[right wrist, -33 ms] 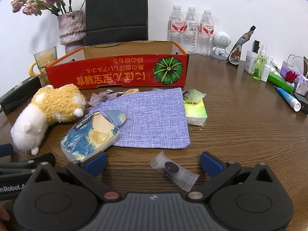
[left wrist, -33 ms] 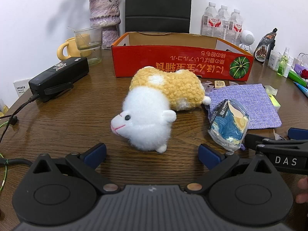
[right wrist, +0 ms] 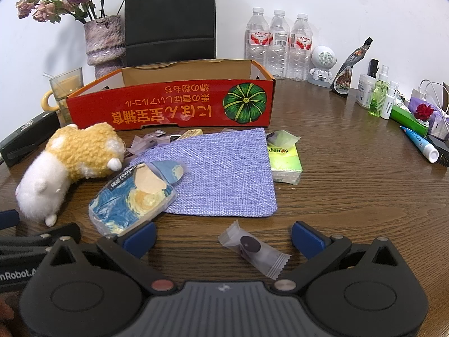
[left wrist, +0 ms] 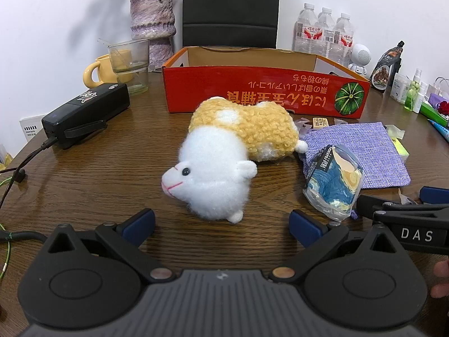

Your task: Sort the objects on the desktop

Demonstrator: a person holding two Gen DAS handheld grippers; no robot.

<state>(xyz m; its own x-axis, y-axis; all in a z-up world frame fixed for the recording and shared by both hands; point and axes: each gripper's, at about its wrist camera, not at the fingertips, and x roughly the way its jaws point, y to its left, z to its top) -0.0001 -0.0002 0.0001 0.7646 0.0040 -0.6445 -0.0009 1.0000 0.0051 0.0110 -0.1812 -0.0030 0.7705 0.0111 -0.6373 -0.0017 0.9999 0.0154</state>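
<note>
Left wrist view: the left gripper (left wrist: 221,221) tilts down, jaws spread wide and empty, just near of the plush hamster (left wrist: 224,163). The right gripper (right wrist: 223,234) gapes empty around a wrapped candy (right wrist: 254,248); a tissue pack (right wrist: 132,196) touches its left finger, the red box (right wrist: 174,106) beyond.

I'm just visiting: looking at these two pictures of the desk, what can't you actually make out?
- Inside of the red box: both views, its front wall hides the floor.
- Small wrappers behind the purple pouch: right view, the pouch and plush toy cover most of them.
- Print on the water bottles: too small in both views.
- Right gripper: in the left view, cut off by the right edge.
</note>
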